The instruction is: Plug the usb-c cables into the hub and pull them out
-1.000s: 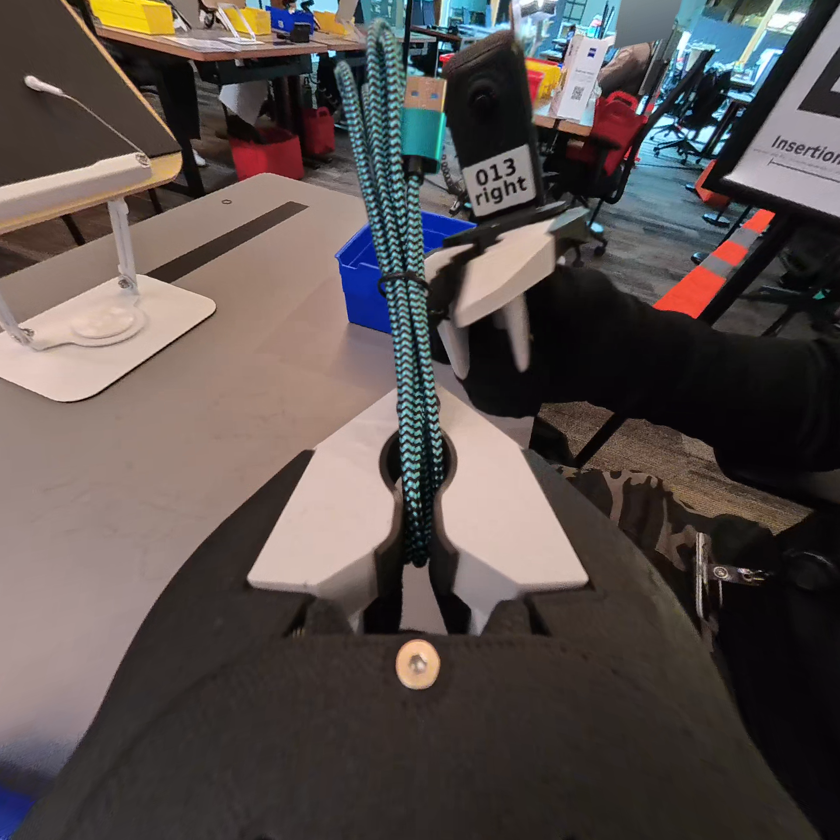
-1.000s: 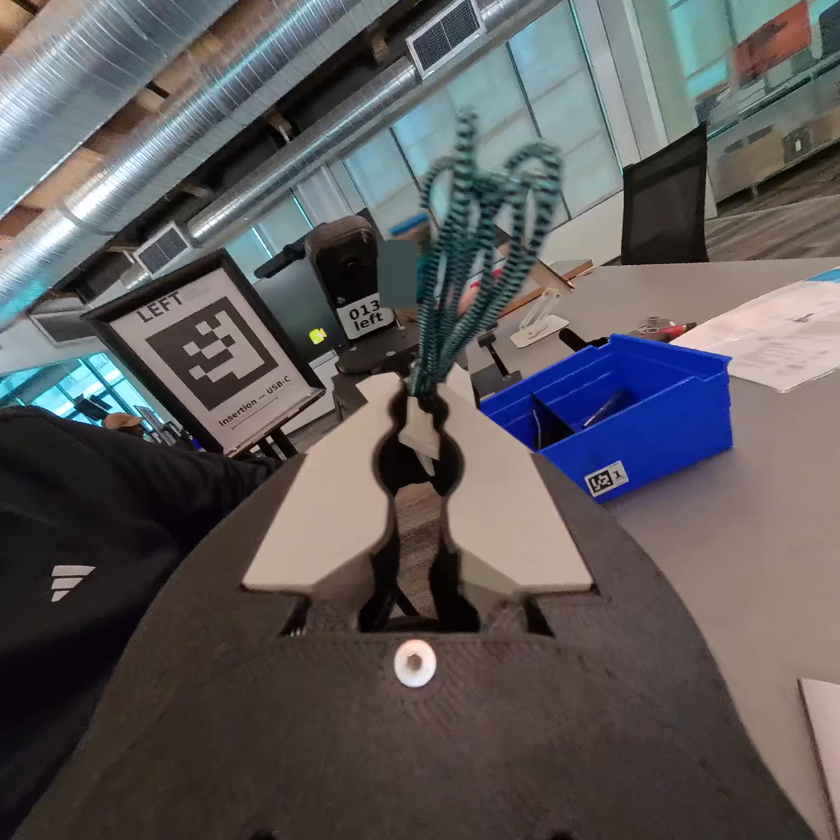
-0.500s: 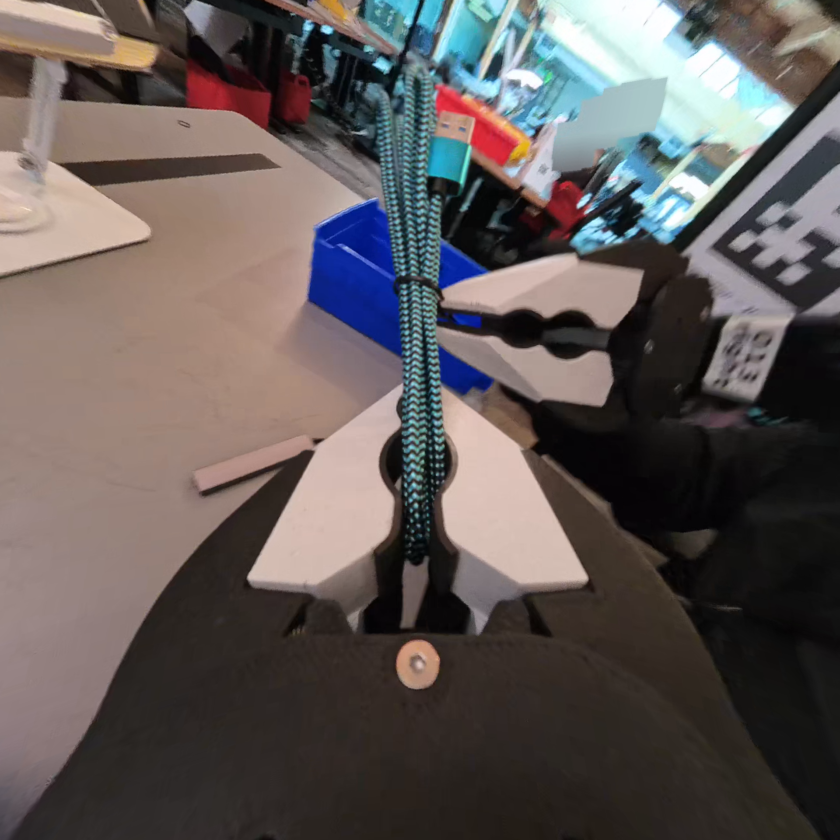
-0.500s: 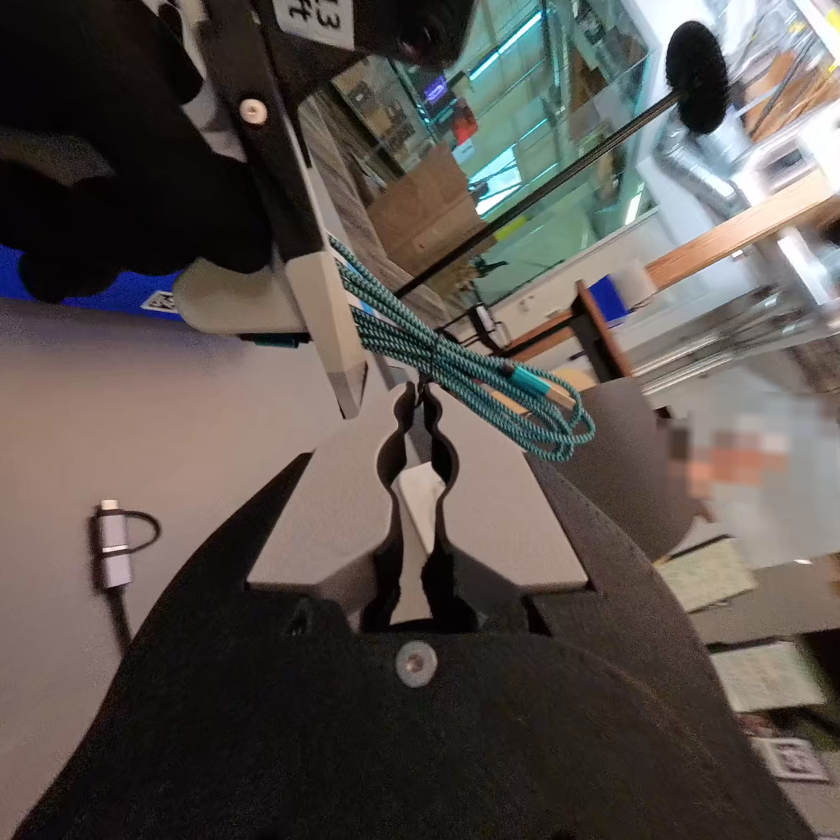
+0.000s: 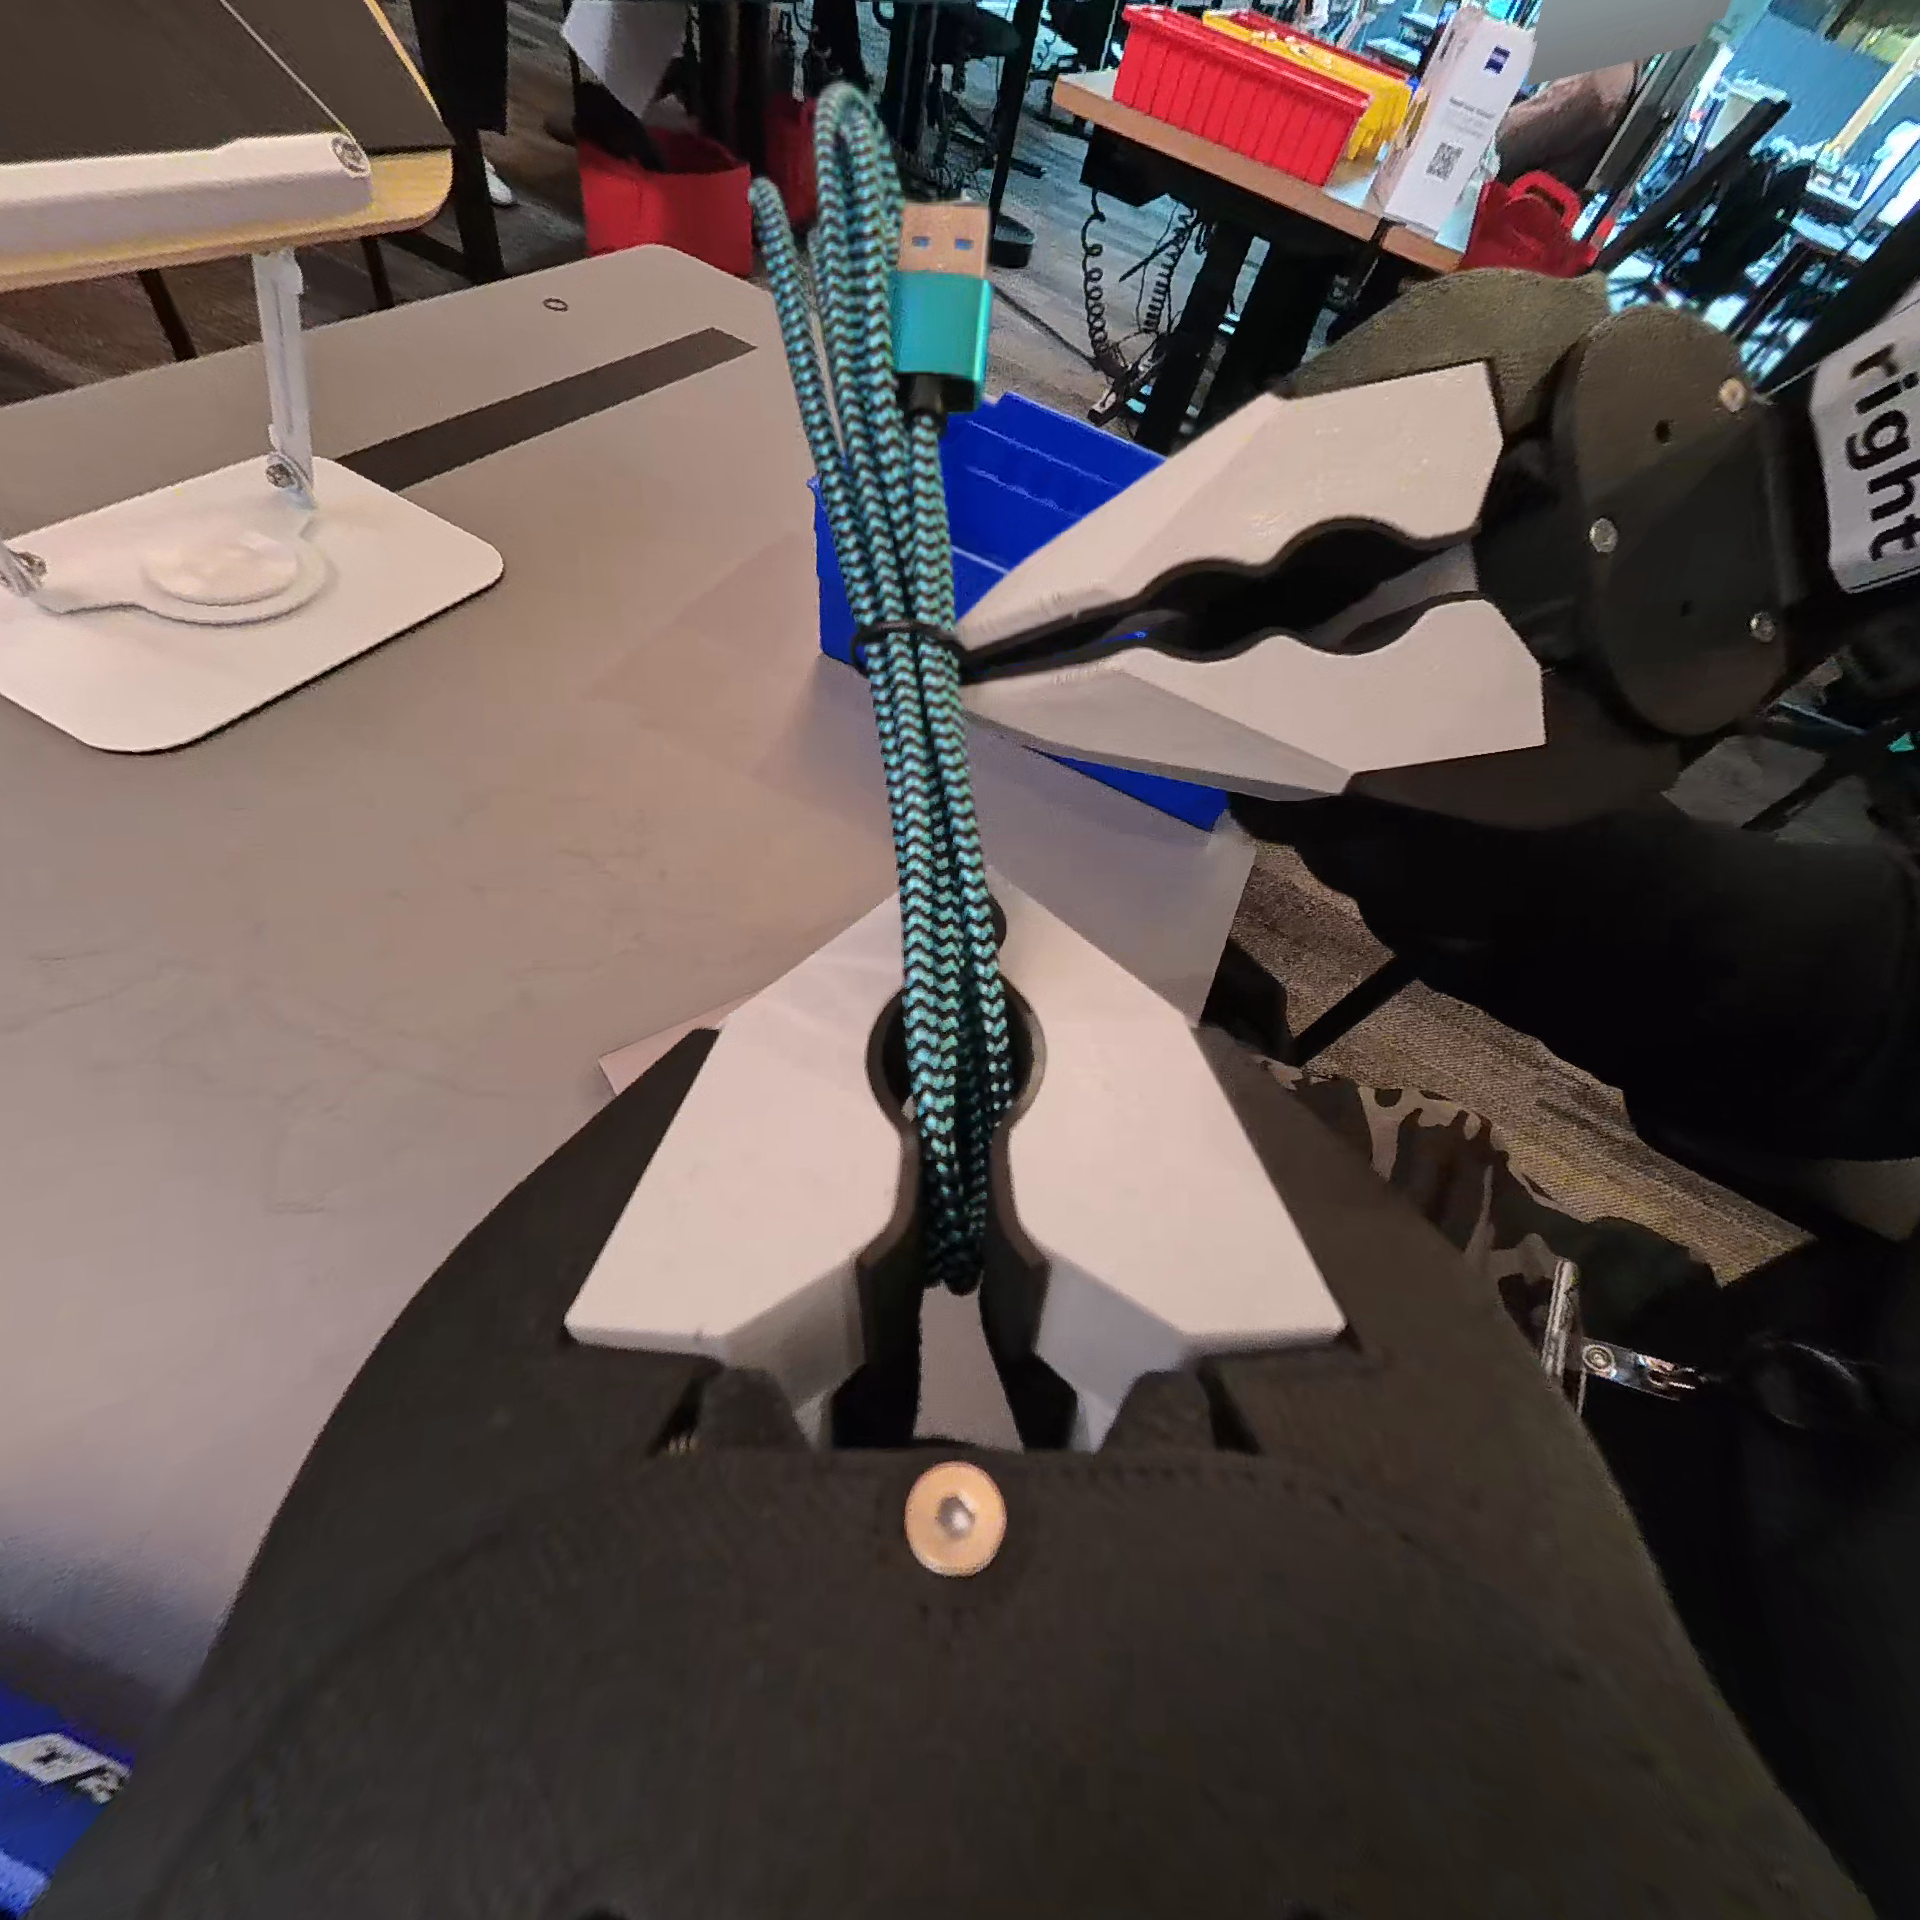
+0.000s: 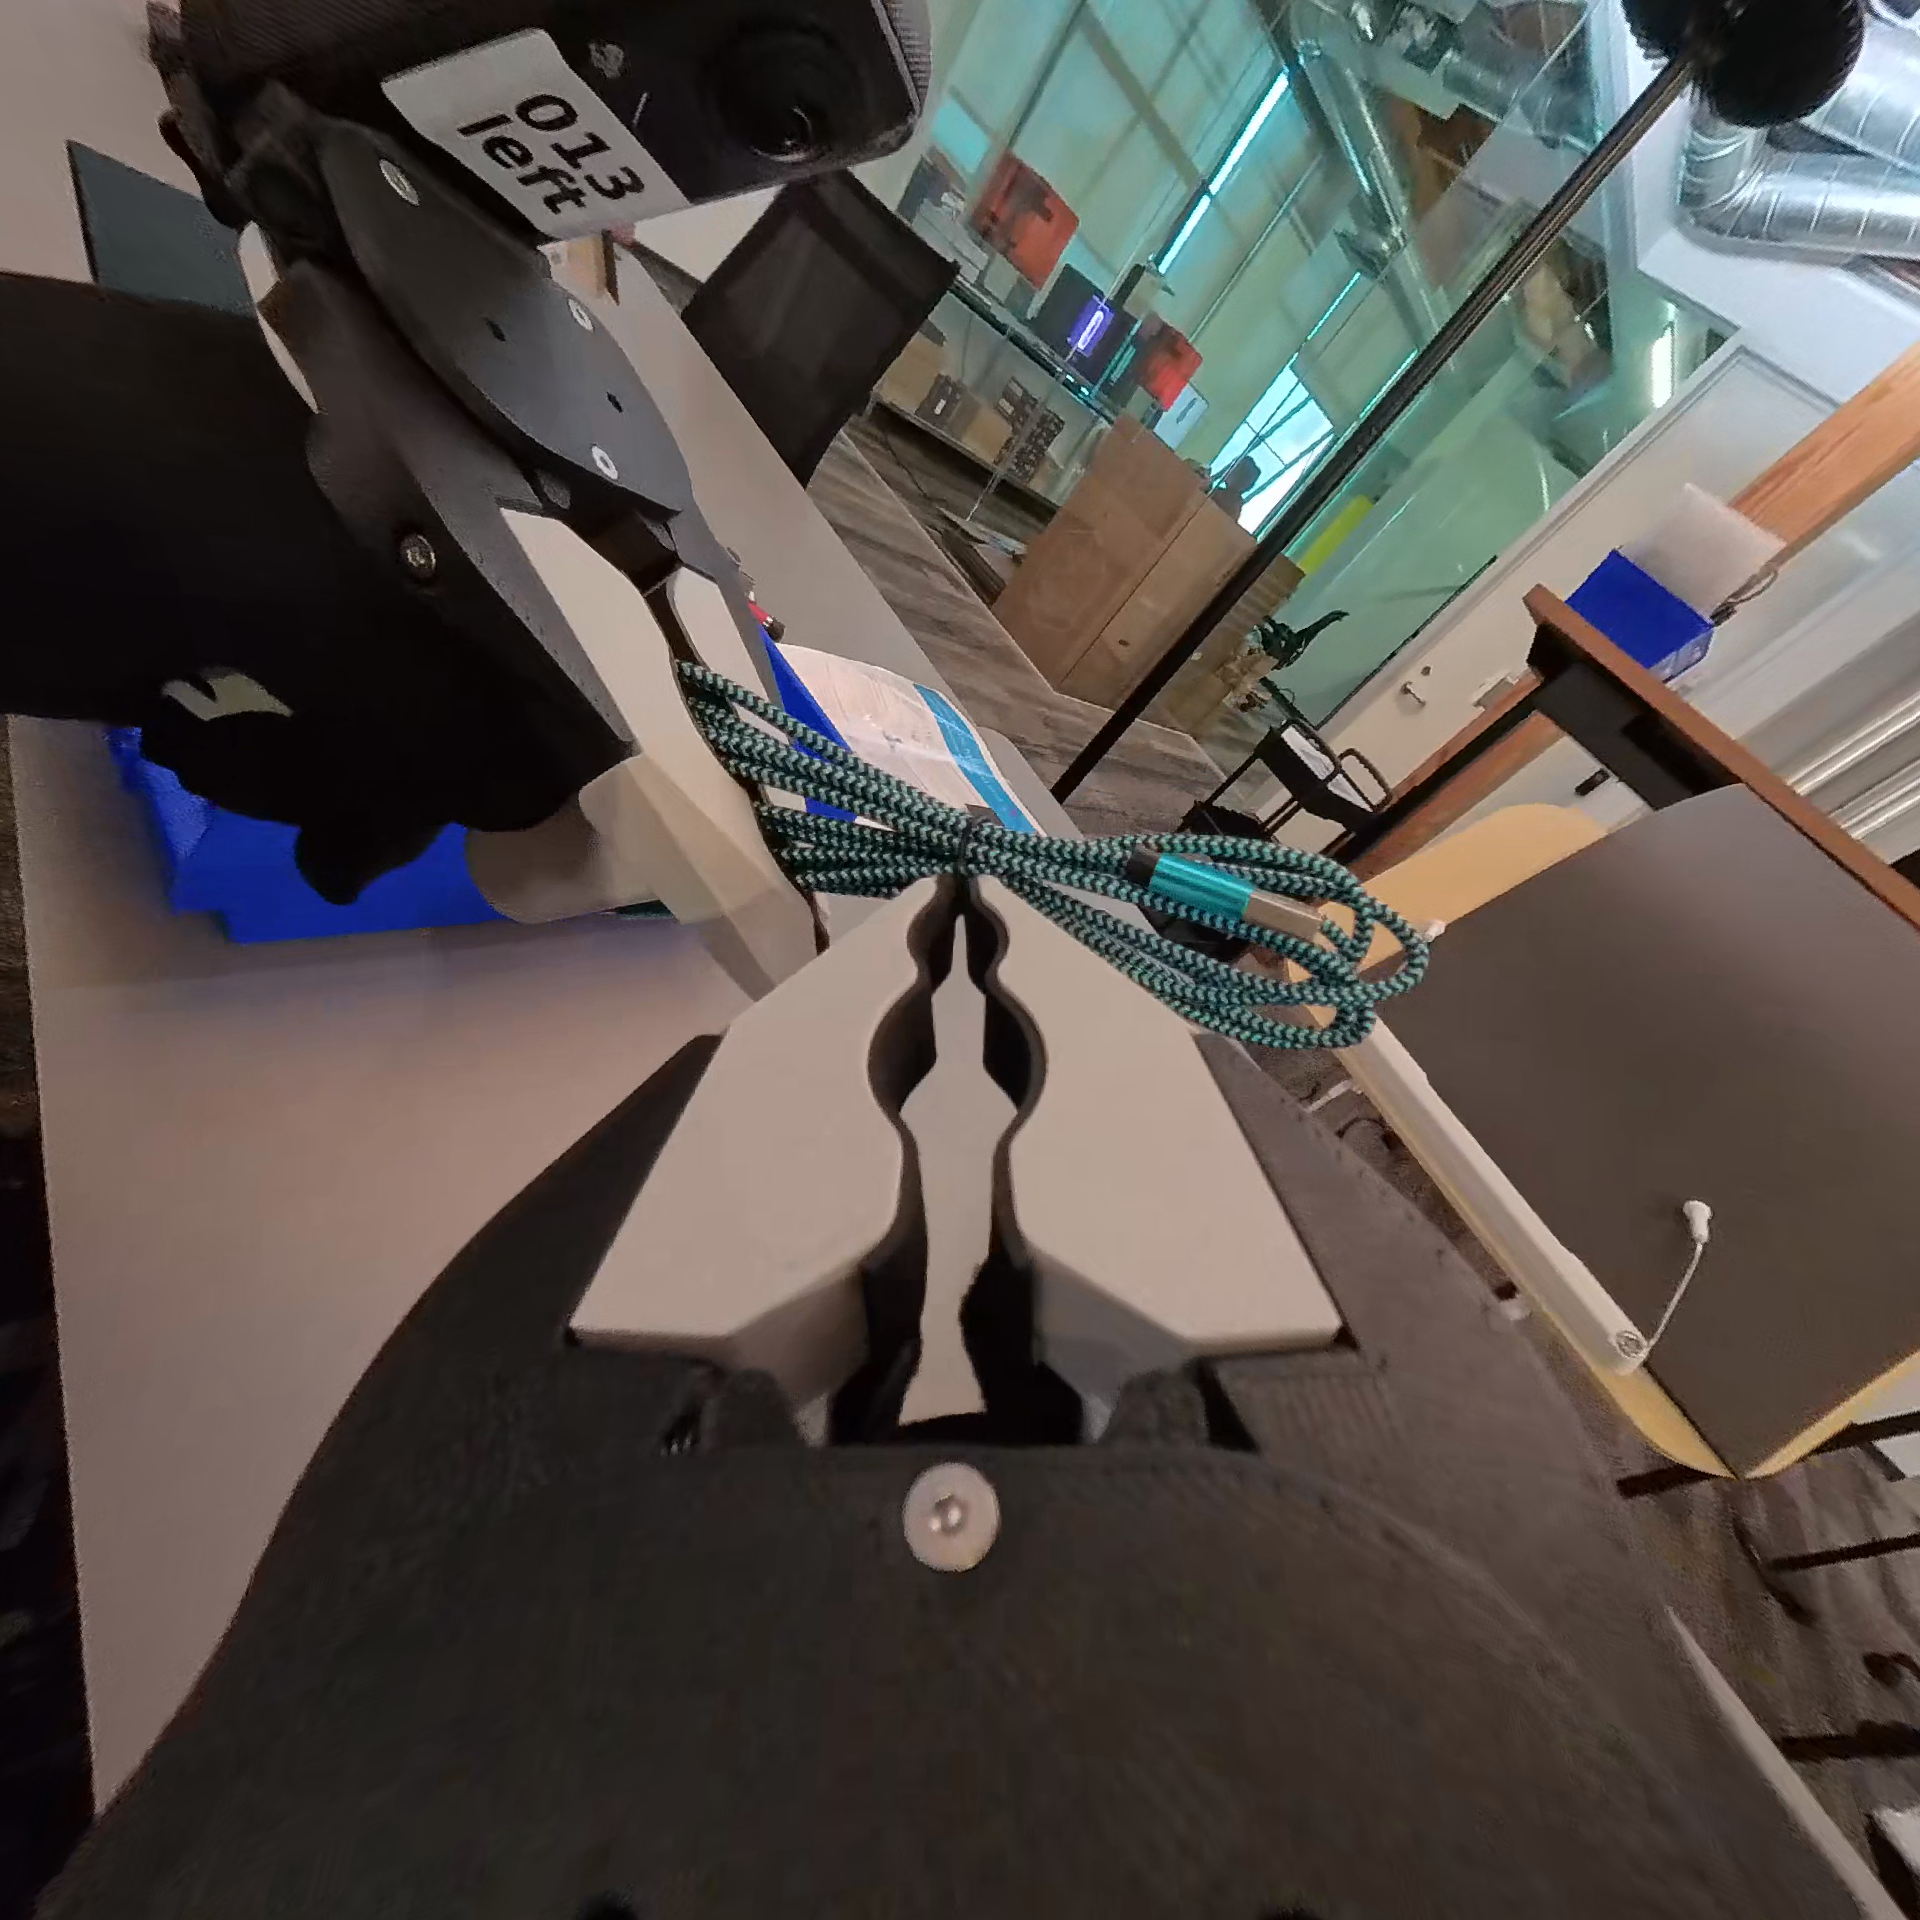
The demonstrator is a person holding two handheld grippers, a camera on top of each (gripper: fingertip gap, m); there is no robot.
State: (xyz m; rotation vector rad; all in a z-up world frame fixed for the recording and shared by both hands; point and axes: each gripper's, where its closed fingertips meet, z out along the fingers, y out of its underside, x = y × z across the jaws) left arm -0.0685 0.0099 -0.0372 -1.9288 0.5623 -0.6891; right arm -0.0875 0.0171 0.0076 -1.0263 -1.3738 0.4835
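One coiled teal-and-black braided cable (image 5: 914, 727) with a teal metal plug is held up over the grey table (image 5: 364, 883). The left gripper (image 5: 956, 997) is clamped round its lower strands. The right gripper (image 6: 958, 902) comes in sideways, tips pinched on the thin black tie (image 5: 883, 636) around the bundle's middle; whether it also grips strands is hard to tell. One blue plastic bin (image 5: 1039, 499) sits behind, partly hidden.

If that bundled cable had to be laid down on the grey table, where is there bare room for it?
The widest bare patch of the grey table lies between the white stand base and the blue bin. It is crowded by the bin, where the left gripper and right gripper both pinch the braided teal cable bundle.
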